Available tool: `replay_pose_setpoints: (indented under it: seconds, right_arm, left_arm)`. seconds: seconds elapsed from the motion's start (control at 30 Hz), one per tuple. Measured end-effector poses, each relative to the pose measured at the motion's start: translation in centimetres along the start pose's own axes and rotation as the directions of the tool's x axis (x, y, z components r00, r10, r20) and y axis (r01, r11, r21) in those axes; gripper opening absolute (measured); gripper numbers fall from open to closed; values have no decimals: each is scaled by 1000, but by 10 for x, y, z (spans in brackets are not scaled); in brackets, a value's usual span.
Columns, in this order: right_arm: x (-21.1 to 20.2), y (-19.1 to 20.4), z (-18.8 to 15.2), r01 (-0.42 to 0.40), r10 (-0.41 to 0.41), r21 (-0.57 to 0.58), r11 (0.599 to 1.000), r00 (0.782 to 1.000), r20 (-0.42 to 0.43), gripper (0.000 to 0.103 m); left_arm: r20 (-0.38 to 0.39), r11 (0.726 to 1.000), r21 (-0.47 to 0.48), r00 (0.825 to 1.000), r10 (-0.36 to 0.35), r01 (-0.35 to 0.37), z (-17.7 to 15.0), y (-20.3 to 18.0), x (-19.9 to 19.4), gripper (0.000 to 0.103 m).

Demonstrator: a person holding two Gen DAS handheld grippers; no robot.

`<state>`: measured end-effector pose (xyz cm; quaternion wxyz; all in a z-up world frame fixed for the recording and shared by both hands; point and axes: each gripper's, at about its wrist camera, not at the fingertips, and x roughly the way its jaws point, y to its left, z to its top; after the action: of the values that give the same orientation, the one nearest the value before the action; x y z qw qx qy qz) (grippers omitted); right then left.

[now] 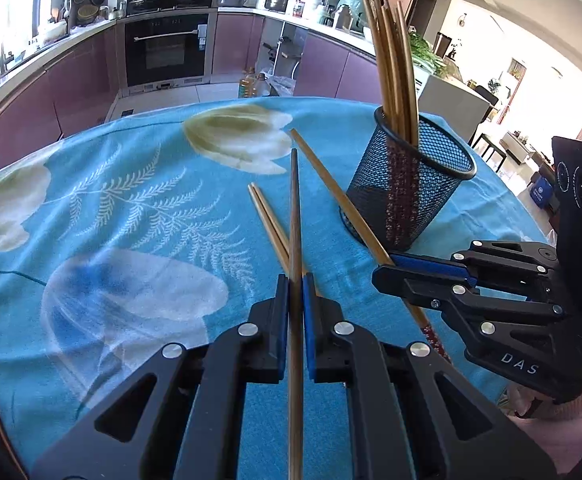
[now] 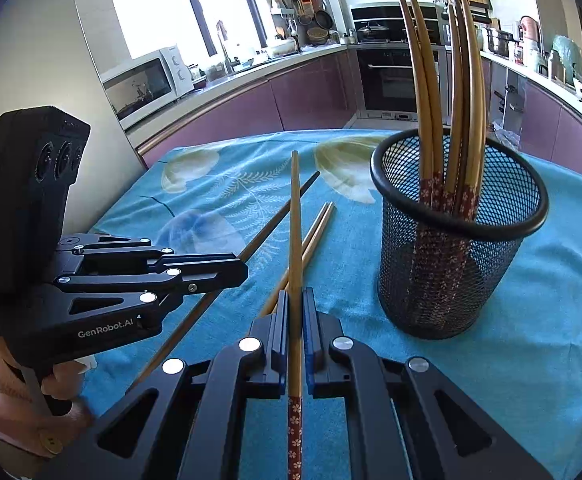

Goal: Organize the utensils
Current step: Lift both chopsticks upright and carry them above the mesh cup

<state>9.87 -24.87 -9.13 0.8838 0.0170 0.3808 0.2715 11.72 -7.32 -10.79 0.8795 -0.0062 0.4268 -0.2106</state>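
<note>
Two grippers each clamp a single chopstick. In the left wrist view, the left gripper (image 1: 295,284) has its blue pads pressed together on a dark-tipped chopstick (image 1: 295,216), whose long axis runs straight away from the camera, tip pointing to the far side of the table. To its right, the right gripper (image 1: 391,270) is closed on a second, paler chopstick (image 1: 331,184); that one slants from near right to far left, its patterned red handle sticking out on the near side of the fingers. From the right wrist view the right gripper (image 2: 295,300) holds this paler chopstick (image 2: 295,216) along its own line of sight, floral red handle toward the camera, thin end pointing far. The left gripper (image 2: 235,270) sits to the left there, its dark-tipped chopstick (image 2: 279,216) slanting up to the right.

Under both held sticks, a loose pair of chopsticks (image 1: 265,216) lies side by side on the cloth, touching along their length, tips pointing far left.

Just right of them stands a black mesh cup (image 1: 411,188), upright, holding several chopsticks (image 1: 391,60) handle-down with thin ends up, leaning slightly.

Everything rests on a table covered by a blue tablecloth (image 1: 111,208) printed with pale flowers and ferns. Beyond is a kitchen with purple cabinets (image 1: 71,92), a built-in oven (image 1: 167,52), and a white microwave (image 2: 147,84) by the window.
</note>
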Motion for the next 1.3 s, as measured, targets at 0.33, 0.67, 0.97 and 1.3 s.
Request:
replay_pose_setpoints:
  seconds: [0.33, 0.67, 0.97, 1.3]
  right_arm:
    - [-26, -1, 5, 5, -5, 1, 1000, 998, 65, 6]
    - [-50, -8, 11, 3, -6, 20, 1000, 991, 134, 6]
    - [-65, -14, 11, -5, 0, 25, 1000, 985, 174, 6]
    - [-74, -21, 16, -4, -1, 27, 1000, 979, 206, 6]
  left_arm:
    - [43, 999, 5, 998, -48, 48, 3, -1, -22, 8]
    - [100, 993, 28, 988, -117, 115, 10, -6, -51, 8]
    - [134, 985, 31, 976, -171, 168, 16, -4, -69, 7]
    - [171, 975, 39, 960, -220, 217, 20, -3, -80, 8]
